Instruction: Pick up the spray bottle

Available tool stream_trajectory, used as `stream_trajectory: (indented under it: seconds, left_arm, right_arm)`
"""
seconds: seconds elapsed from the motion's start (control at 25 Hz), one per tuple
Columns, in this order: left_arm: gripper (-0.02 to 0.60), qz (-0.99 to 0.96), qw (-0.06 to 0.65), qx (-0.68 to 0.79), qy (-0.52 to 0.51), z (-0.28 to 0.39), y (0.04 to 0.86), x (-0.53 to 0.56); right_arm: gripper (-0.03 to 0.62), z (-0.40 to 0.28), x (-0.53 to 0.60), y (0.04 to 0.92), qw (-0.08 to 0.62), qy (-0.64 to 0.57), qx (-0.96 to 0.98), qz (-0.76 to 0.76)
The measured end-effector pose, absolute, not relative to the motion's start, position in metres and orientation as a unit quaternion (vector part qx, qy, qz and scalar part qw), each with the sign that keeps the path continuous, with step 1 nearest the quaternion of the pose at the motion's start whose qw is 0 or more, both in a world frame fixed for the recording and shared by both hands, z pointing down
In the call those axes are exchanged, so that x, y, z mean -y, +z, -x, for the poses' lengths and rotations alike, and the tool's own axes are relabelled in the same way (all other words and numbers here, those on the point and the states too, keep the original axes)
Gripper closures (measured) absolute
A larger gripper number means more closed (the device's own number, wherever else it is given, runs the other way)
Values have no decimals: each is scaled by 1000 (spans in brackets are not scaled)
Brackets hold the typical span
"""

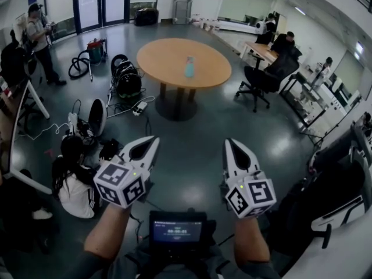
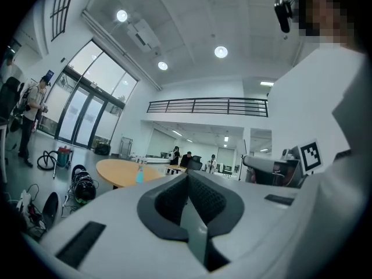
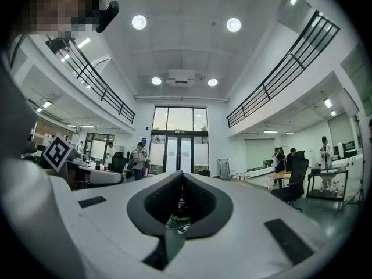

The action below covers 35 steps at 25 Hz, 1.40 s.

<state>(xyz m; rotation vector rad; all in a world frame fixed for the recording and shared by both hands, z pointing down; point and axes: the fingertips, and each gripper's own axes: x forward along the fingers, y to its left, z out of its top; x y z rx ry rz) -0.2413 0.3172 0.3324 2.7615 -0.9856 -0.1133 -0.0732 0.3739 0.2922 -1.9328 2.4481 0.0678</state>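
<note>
So here's where I'm at: the spray bottle (image 1: pixel 189 67), light blue, is standing upright on the round wooden table (image 1: pixel 163 57) way out in the middle of the room, roughly at the table's centre, and both of my grippers are well apart from it. From the head view the left gripper (image 1: pixel 152 140) and right gripper (image 1: pixel 231 143) are held out side by side above the dark shiny floor (image 1: pixel 192 150), both pointing more or less toward the table, each with its marker cube back near my hands. The left gripper view shows its jaws pressed together with nothing between them, and the bottle shows up small on the table off to the left of the tips. The right gripper view is the same deal, jaws closed and empty. There's a dark bit with some green peeking through the slit low down, but that's background and I can't tell what it is. That camera looks toward the tall glass doors (image 3: pixel 179 150) rather than at the bottle. Around the table: a black office chair (image 1: pixel 261 81) to the right, a pile of cables and black gear (image 1: pixel 125 80) on the floor to the left, and a person sitting on the floor (image 1: pixel 72 182) just beside my left gripper. A small screen (image 1: pixel 177 231) sits at the bottom of the head view between my forearms.
</note>
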Motion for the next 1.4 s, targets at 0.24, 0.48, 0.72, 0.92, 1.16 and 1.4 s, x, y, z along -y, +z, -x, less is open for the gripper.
stream_trajectory:
  seconds: [0.24,0.48,0.72,0.92,1.16,1.4]
  left_arm:
    - [584,-932,97,348,-36,243,337,-297]
    - [584,-923,88,373,-30,232,340,-268]
    - [584,-913,85,398,-37,205,340,-220]
    - [584,-906,81,415,-32,173,342,-183]
    - [584,-902,72,424,-26,133,336,-152]
    - [584,-895,73,439,-13,109,338,-134]
  right_arm:
    - [582,74,-342,301,17,18,-797,604]
    - [582,58,-302,312,22,17,-805,592]
    - [582,29,-253,309,34,22,-821,570]
    - [582,-6,-215,304,37,34,-827,560]
    - [582,-50,-179,305,49,29,-830,555]
    - [582,-77,-156,313,54,18,-839,542]
